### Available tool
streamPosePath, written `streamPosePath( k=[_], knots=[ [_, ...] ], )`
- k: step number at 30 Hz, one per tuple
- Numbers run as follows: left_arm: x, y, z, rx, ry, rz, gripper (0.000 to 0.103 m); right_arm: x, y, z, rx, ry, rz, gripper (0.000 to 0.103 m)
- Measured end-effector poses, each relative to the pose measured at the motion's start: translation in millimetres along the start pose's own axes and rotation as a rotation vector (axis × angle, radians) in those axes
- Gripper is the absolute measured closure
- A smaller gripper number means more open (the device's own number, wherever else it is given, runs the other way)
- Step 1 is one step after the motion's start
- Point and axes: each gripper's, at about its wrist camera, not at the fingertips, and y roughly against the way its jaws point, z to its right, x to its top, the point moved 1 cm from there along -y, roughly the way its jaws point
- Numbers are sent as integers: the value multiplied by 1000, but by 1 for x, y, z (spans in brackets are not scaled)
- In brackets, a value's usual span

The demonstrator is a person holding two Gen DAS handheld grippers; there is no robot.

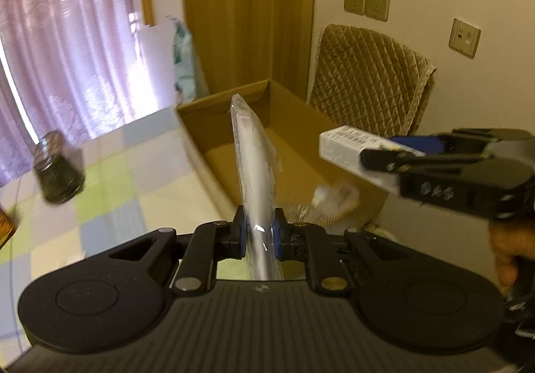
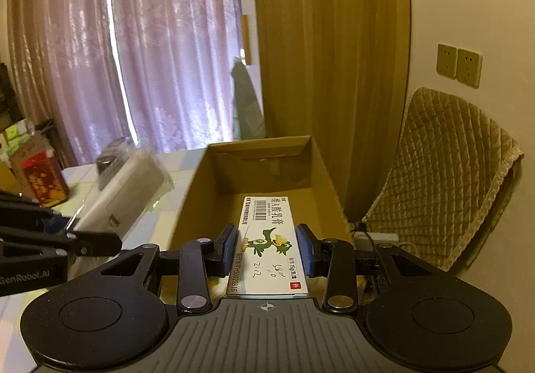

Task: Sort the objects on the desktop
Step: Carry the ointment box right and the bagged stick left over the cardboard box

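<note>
My left gripper (image 1: 260, 236) is shut on a flat grey item in clear plastic wrap (image 1: 255, 159), held edge-up over the near rim of an open cardboard box (image 1: 301, 125). From the right, my right gripper (image 1: 371, 157) reaches over the box, shut on a white ointment carton (image 1: 344, 145). In the right wrist view the ointment carton (image 2: 267, 236), printed with a green cartoon bird, sits between the blue pads of my right gripper (image 2: 267, 247) above the cardboard box (image 2: 257, 172). The left gripper (image 2: 97, 242) and its wrapped item (image 2: 130, 189) show at the left.
A clear-wrapped object (image 1: 331, 197) lies inside the box. A dark jar (image 1: 60, 169) stands on the checked tablecloth (image 1: 110, 192). A red package (image 2: 43, 180) sits at the far left. A chair with a quilted cover (image 1: 367, 85) stands behind the box, by the wall.
</note>
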Motion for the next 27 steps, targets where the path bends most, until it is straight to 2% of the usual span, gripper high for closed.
streamPosePath(
  k=[5, 10, 14, 19, 20, 21, 22, 27],
  knots=[
    [22, -45, 5, -13, -27, -15, 92, 3, -33, 16, -10, -13, -31, 65],
    [25, -83, 9, -17, -35, -44, 92, 0, -58, 23, -11, -16, -56, 65],
    [19, -103, 6, -17, -21, -67, 91, -4, -69, 21, -7, -13, -66, 65],
    [17, -110, 4, -15, -11, -63, 90, -4, -78, 18, -2, -6, -72, 65],
    [17, -111, 3, -13, -9, -61, 84, -4, -80, 17, -2, -4, -72, 65],
    [17, -111, 2, -11, -8, -60, 68, -3, -82, 18, -3, -3, -73, 65],
    [17, -110, 0, -4, -4, -50, 65, -3, -84, 18, -5, -2, -74, 65],
    [11, -97, -14, 10, 27, -32, 65, -1, -93, 17, -11, 5, -79, 65]
  ],
)
